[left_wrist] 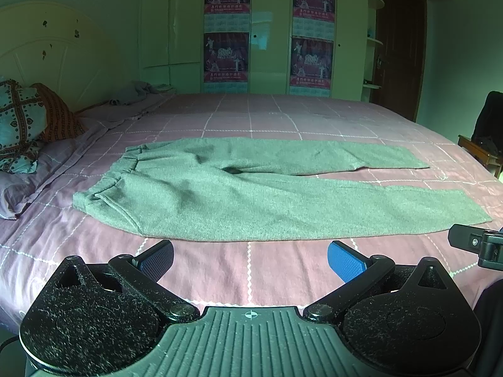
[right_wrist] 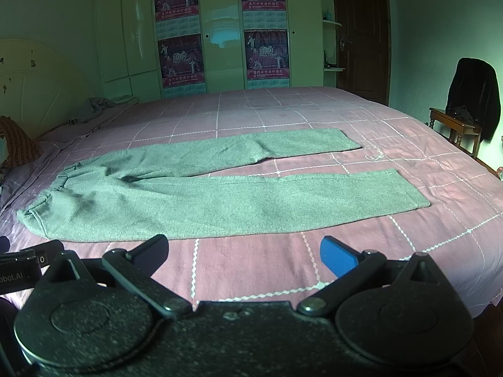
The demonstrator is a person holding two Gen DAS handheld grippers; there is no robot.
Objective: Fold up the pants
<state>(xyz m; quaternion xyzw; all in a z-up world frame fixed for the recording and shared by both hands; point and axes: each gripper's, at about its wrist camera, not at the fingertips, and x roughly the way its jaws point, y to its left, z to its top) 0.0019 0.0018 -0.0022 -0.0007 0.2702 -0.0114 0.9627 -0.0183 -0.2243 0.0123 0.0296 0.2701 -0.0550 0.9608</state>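
Observation:
Grey pants (left_wrist: 239, 194) lie spread flat on the pink checked bedspread (left_wrist: 251, 270), waistband to the left, both legs reaching right and slightly apart. They also show in the right wrist view (right_wrist: 204, 201). My left gripper (left_wrist: 250, 262) is open and empty, above the bedspread just short of the near leg's edge. My right gripper (right_wrist: 243, 256) is open and empty, also just short of the near leg, further right. The right gripper's body shows at the right edge of the left wrist view (left_wrist: 478, 245).
Pillows (left_wrist: 28, 125) and a cream headboard (left_wrist: 53, 50) are at the left. A crumpled grey cloth (left_wrist: 138, 92) lies at the bed's far left corner. Wardrobe doors with posters (left_wrist: 226, 28) stand behind. A wooden chair with dark clothing (right_wrist: 468, 106) stands right of the bed.

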